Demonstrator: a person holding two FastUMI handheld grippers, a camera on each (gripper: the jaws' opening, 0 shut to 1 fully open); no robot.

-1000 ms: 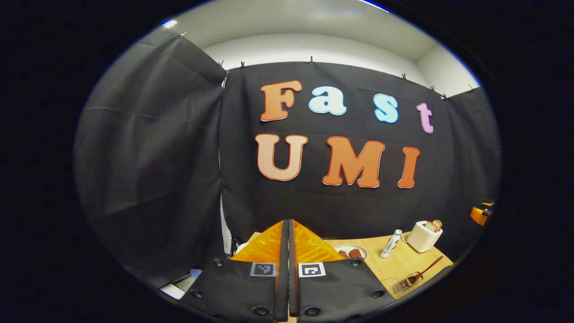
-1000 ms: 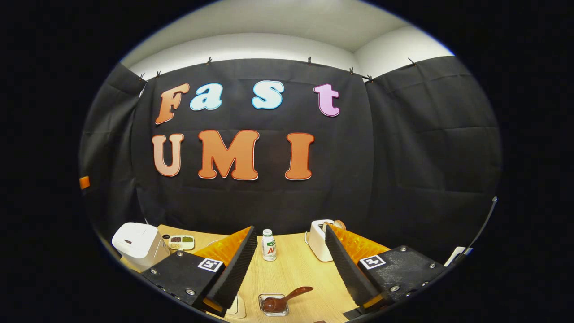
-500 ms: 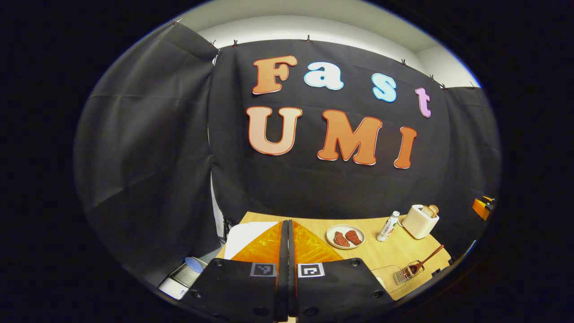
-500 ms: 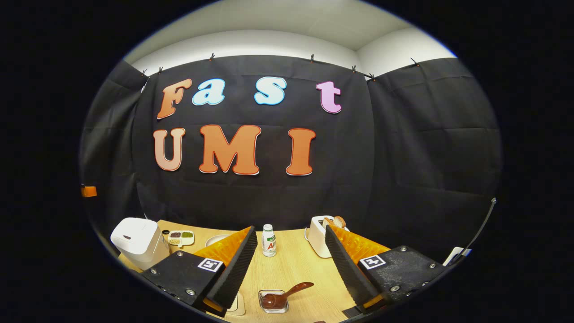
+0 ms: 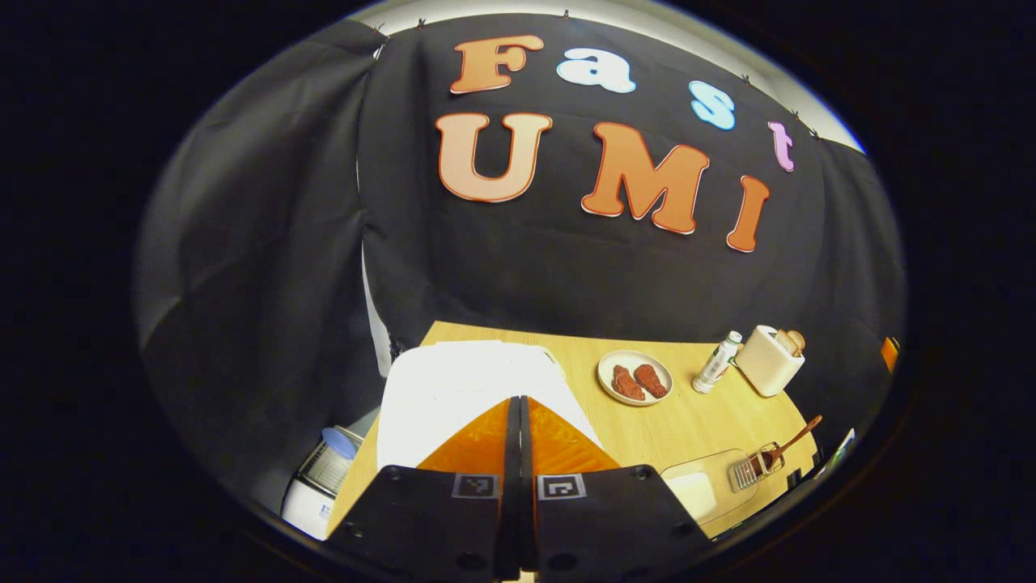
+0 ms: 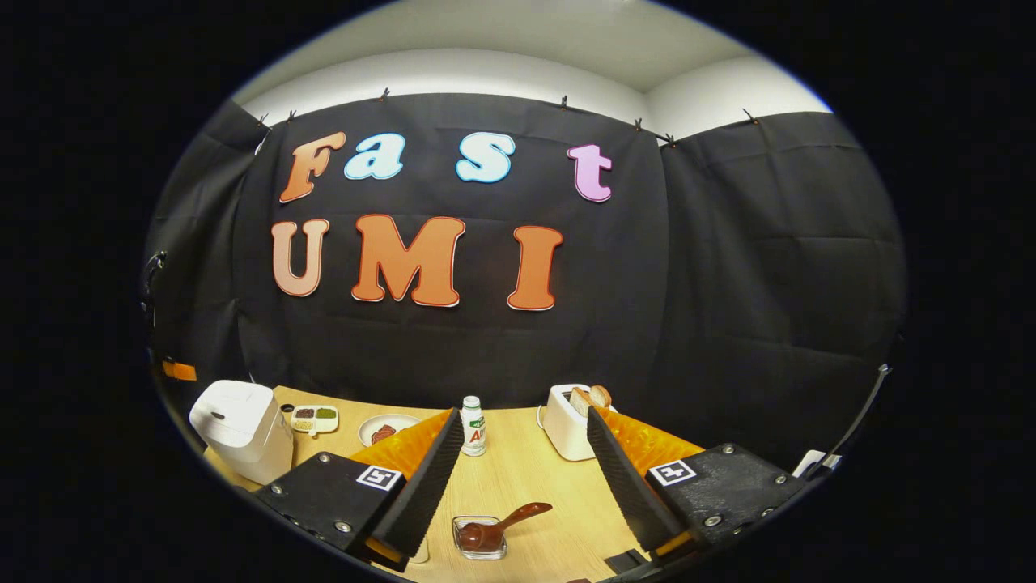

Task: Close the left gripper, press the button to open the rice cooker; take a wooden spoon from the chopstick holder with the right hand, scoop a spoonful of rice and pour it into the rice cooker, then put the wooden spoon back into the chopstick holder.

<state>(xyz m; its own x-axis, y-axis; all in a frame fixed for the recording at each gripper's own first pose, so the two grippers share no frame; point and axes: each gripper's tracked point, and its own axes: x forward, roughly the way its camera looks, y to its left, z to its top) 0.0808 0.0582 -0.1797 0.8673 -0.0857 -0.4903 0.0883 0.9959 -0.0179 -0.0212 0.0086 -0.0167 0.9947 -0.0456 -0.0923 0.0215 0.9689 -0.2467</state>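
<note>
Found the left tongs (image 5: 519, 402) shut tight, 2 fingers pressed flat together with nothing between, poised over the near edge of the white rice cooker (image 5: 465, 376). Saw the lid down, so judged step 1, the button press, not yet done. From the right gripper view, placed the cooker at the far left of the tabletop (image 6: 526, 478), and took a small dark mark on its lid front for the button (image 6: 218, 415), though too small to be sure.

To press well: needed to bring the closed tip straight down onto that mark, square and centred, not sliding off the smooth lid. Called for a short firm push, then a clean lift clear of the lid's swing. Best kept shut throughout, to give 1 solid point.

Noted the right tongs (image 6: 524, 419) spread wide and holding nothing, above the wooden spoon (image 6: 518, 516). Saw the spoon bowl-down in the chopstick holder (image 6: 479, 544), handle leaning out to the right, well apart from the cooker. Wise to leave it waiting until the lid opened.
</note>
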